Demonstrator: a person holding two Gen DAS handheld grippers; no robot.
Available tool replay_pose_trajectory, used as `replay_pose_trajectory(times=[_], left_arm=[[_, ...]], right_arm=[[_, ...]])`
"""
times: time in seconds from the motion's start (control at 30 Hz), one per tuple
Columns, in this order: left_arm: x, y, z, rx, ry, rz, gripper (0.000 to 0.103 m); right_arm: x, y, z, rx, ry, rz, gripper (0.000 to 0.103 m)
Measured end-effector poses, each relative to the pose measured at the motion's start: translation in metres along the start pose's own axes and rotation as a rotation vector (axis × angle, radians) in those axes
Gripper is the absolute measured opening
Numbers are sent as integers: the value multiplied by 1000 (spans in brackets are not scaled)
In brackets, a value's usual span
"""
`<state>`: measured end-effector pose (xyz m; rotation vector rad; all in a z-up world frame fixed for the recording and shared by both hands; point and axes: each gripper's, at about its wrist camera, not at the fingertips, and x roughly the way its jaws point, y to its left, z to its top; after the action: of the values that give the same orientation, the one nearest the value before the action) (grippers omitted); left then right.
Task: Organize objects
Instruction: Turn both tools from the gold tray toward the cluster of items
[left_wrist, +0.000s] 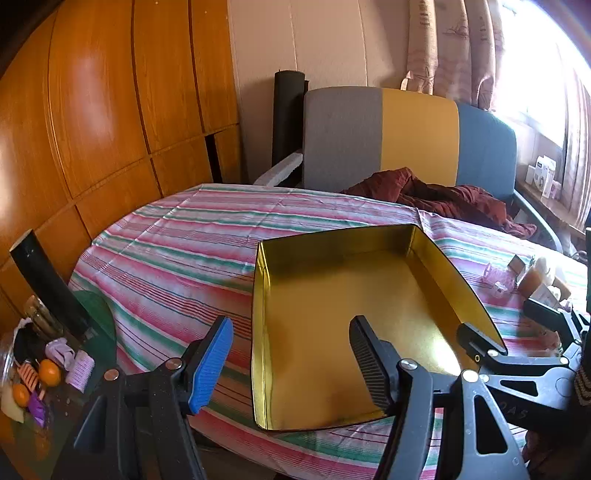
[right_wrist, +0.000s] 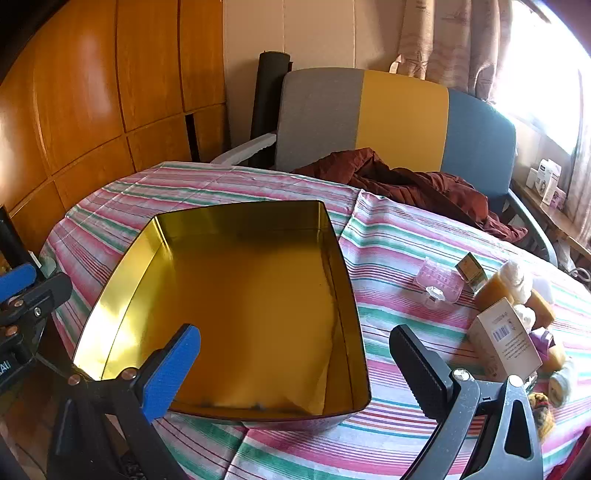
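Gold-lined tin box (right_wrist: 251, 295): rectangular, shiny inside, nothing seen in it | placed on striped tablecloth (right_wrist: 388, 236) | left gripper (left_wrist: 291, 365): jaws spread, nothing held | right gripper (right_wrist: 295, 373): jaws spread wide, nothing held | small bottles and cartons (right_wrist: 513, 314) grouped right of box

Home living rm/bedroom. Landmark: table w/ striped pink-green cloth (right_wrist: 388, 236). Behind it, sofa w/ grey-yellow-blue back (right_wrist: 399, 118), maroon garment (right_wrist: 413, 184) dumped on its seat. Left of table, wood-panel wardrobe doors (left_wrist: 99, 122). Right & behind, patterned curtains (left_wrist: 454, 48) at bright window.
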<state>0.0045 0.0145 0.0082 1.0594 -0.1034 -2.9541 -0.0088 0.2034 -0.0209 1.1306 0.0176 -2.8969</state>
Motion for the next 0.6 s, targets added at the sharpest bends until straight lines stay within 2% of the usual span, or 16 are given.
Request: replay_pose_trajectory(times=[0.6], left_arm=[[-2, -17, -1, 46, 16, -14, 66]], right_arm=[[-8, -28, -3, 55, -12, -38, 103]])
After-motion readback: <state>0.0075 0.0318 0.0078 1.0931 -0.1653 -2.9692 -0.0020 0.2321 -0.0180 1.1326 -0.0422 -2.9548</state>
